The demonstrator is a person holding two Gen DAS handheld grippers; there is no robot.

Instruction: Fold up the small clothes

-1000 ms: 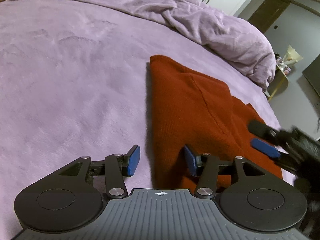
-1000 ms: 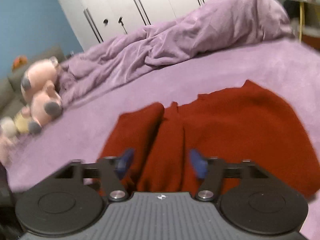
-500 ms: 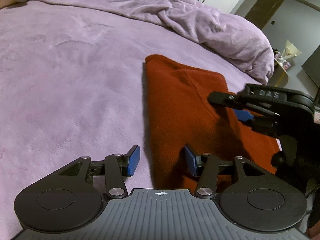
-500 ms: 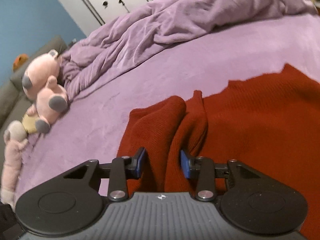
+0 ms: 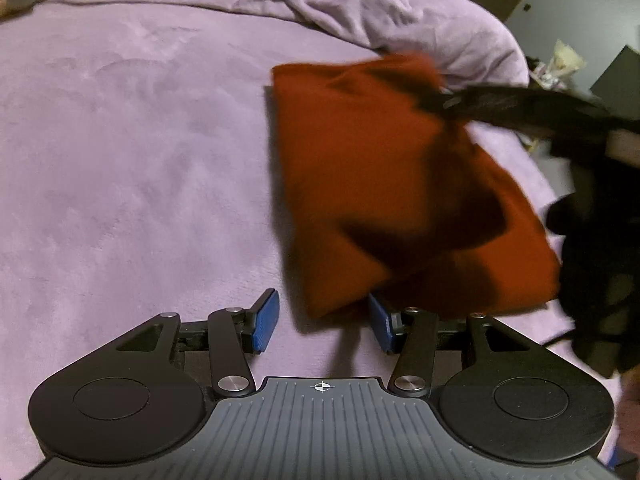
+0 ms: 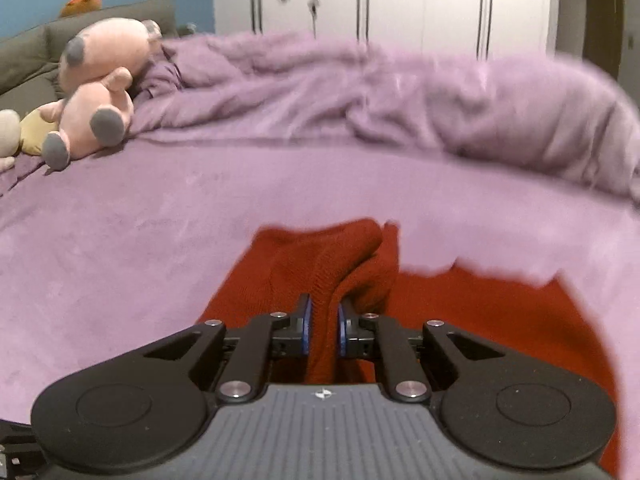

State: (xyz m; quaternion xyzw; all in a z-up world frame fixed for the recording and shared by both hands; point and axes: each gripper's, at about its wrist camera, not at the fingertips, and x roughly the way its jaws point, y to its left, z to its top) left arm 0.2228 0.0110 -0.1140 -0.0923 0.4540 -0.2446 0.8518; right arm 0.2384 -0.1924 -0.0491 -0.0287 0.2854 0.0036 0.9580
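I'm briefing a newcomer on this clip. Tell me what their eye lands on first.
The rust-red knit garment stands out against the lilac bedspread, one part raised off the bed. The right gripper is pinched on a bunched fold of it, while the left gripper sits open at its near edge. Pink plush toys lie at the bed's far left.
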